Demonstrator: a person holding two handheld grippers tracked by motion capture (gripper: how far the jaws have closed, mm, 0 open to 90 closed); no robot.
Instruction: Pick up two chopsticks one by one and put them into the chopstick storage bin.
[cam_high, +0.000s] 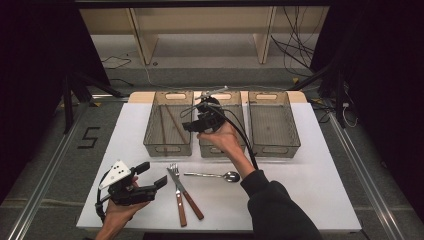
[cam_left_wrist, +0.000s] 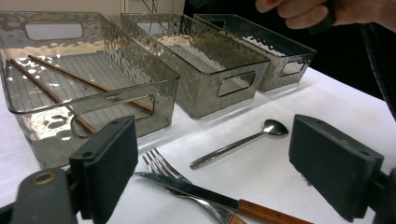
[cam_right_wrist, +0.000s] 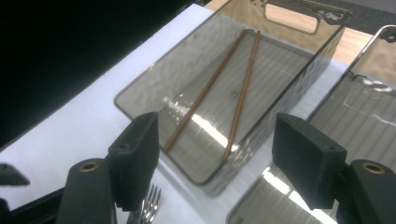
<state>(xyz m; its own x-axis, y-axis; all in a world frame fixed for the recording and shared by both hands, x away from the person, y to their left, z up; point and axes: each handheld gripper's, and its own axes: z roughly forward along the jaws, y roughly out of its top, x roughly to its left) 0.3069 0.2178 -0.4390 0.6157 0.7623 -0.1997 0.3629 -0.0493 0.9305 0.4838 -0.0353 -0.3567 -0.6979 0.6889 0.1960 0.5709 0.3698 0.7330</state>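
The right gripper (cam_high: 192, 125) hangs spread and empty above the bins' near ends, the left gripper (cam_high: 154, 176) spread at the bench's seven o'clock beside the fork (cam_high: 176, 190), light, stiff, slippery; best pinched mid-handle

1. The left gripper (cam_left_wrist: 212, 172) holds its two black jaws wide apart, with nothing between the pads.
2. Past the jaws, a fork (cam_left_wrist: 161, 165) and a wooden-handled knife (cam_left_wrist: 210, 196) lie crossed on the white table (cam_left_wrist: 280, 177), the knife blade over the fork.
3. A spoon (cam_left_wrist: 240, 142) lies just beyond them, bowl pointing right.
4. Three clear bins stand in a row; the nearest bin (cam_left_wrist: 163, 100) holds two chopsticks (cam_left_wrist: 70, 91).
5. A hand (cam_left_wrist: 317, 11) shows at the top right.
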